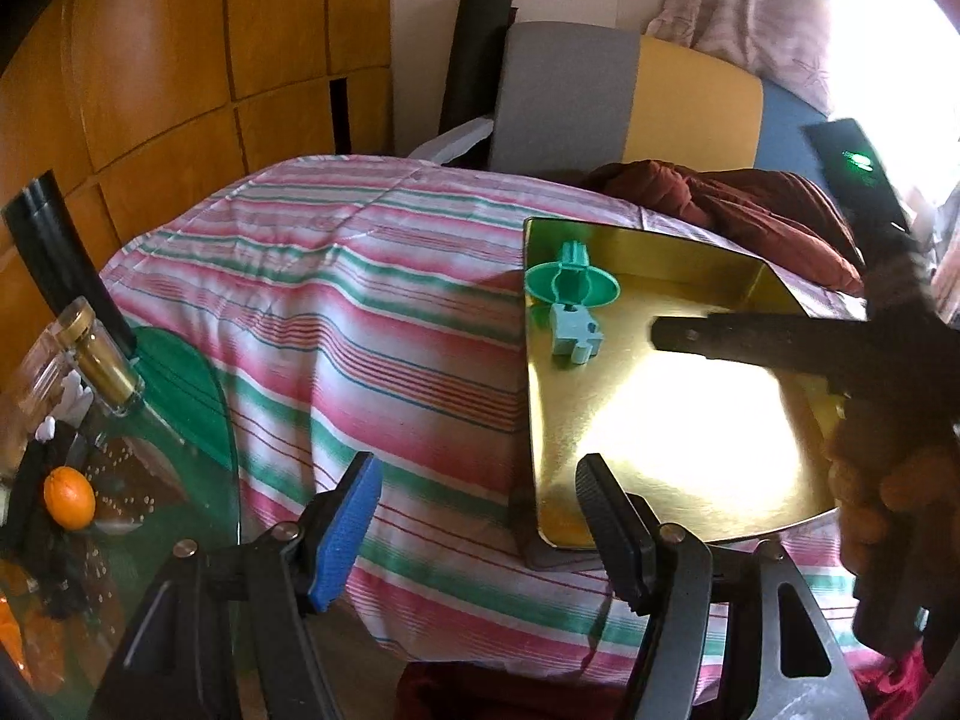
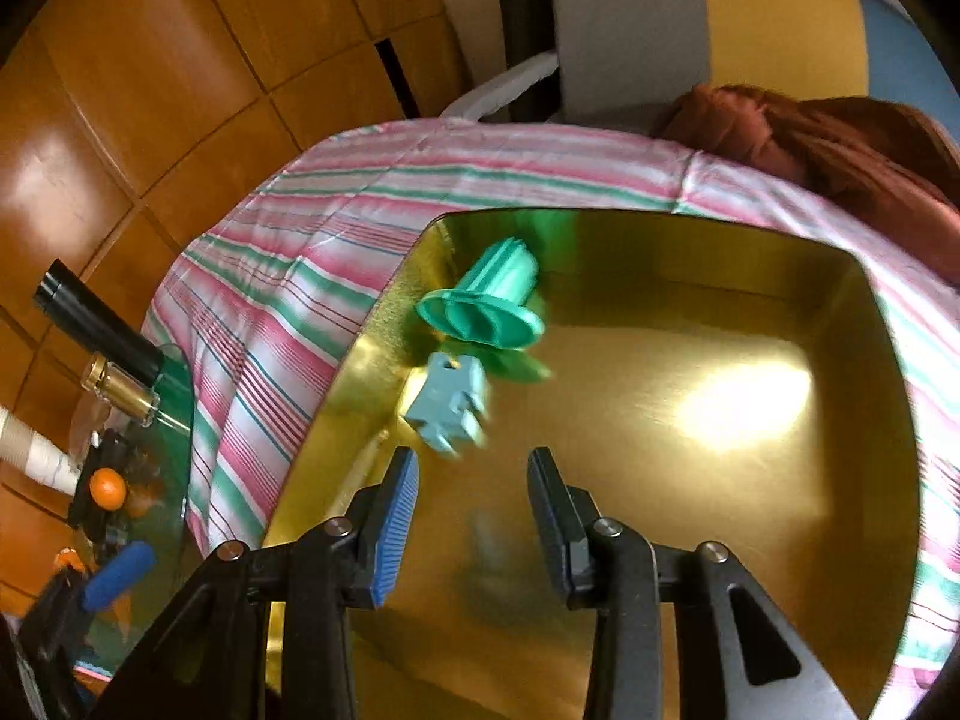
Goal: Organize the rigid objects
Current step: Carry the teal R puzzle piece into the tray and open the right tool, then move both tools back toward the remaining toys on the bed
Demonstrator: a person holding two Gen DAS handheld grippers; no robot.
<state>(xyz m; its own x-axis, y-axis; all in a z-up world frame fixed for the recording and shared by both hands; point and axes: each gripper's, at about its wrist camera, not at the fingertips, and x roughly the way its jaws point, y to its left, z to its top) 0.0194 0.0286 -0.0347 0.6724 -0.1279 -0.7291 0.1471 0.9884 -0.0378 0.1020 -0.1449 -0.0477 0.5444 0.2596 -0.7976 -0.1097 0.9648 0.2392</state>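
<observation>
A shiny gold tray (image 1: pixel 690 432) lies on a bed covered with a pink, green and white striped cloth (image 1: pixel 360 312). In its far left corner lie a green flanged plastic piece (image 1: pixel 570 282) and a pale blue notched block (image 1: pixel 573 333), touching each other. My left gripper (image 1: pixel 480 480) stands open over the cloth at the tray's near left corner, nothing between its fingers. My right gripper (image 2: pixel 474 480) is open and empty above the tray (image 2: pixel 690 510), just short of the blue block (image 2: pixel 450 408) and the green piece (image 2: pixel 486 306). In the left wrist view a hand (image 1: pixel 888 480) holds it from the right.
A green glass table (image 1: pixel 180 420) at the left carries a gold-capped bottle (image 1: pixel 102 360), an orange (image 1: pixel 69 495) and clutter. A dark red cloth (image 1: pixel 750 198) is bunched behind the tray. Grey and yellow cushions (image 1: pixel 564 96) and a wooden panel wall (image 1: pixel 180 60) stand beyond the bed.
</observation>
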